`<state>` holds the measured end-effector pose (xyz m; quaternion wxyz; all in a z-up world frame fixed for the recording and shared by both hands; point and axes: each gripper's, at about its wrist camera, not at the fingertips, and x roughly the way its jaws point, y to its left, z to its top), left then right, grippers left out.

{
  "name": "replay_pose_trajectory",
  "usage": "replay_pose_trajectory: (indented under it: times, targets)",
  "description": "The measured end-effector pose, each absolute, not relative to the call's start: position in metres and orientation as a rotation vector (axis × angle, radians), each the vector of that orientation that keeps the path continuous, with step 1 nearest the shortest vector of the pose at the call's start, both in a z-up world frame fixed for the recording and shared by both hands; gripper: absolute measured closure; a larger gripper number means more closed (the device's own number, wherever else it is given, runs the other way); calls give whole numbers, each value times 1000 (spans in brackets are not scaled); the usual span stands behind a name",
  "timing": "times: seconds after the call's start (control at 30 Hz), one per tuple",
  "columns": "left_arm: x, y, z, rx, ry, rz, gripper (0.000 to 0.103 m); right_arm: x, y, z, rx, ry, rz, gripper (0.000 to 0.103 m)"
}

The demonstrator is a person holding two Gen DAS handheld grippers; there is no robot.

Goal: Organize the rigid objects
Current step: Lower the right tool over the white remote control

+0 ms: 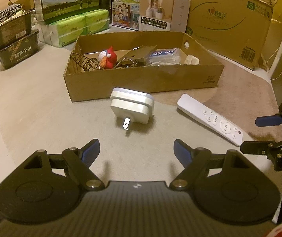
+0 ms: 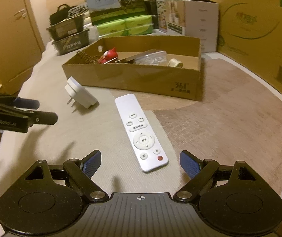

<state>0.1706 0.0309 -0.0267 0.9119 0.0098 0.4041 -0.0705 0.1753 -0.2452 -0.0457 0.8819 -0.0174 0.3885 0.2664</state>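
A white plug adapter (image 1: 131, 106) lies on the table just ahead of my open, empty left gripper (image 1: 136, 153), prongs toward me. It also shows in the right wrist view (image 2: 80, 94). A white remote (image 2: 140, 131) lies right in front of my open, empty right gripper (image 2: 140, 163); it shows in the left wrist view (image 1: 210, 119) too. Behind both stands a low open cardboard box (image 1: 141, 79) holding a red toy (image 1: 108, 57), a wire rack, a plastic packet (image 1: 163, 56) and a white item. The box also shows in the right wrist view (image 2: 141, 79).
Behind the box stand milk cartons (image 1: 68, 0), green tissue packs (image 1: 77, 26), a small white carton (image 1: 164, 12) and a large cardboard carton (image 1: 229, 19). Stacked dark food trays (image 1: 12, 39) sit at far left. The table edge runs along the right.
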Motion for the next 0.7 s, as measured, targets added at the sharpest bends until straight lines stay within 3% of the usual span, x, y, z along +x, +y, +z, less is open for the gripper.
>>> replay_pose_trajectory:
  times: [0.7]
  targets:
    - [209,37,-46,91,790,-224,23,223,-219,-70,-168,792,675,21]
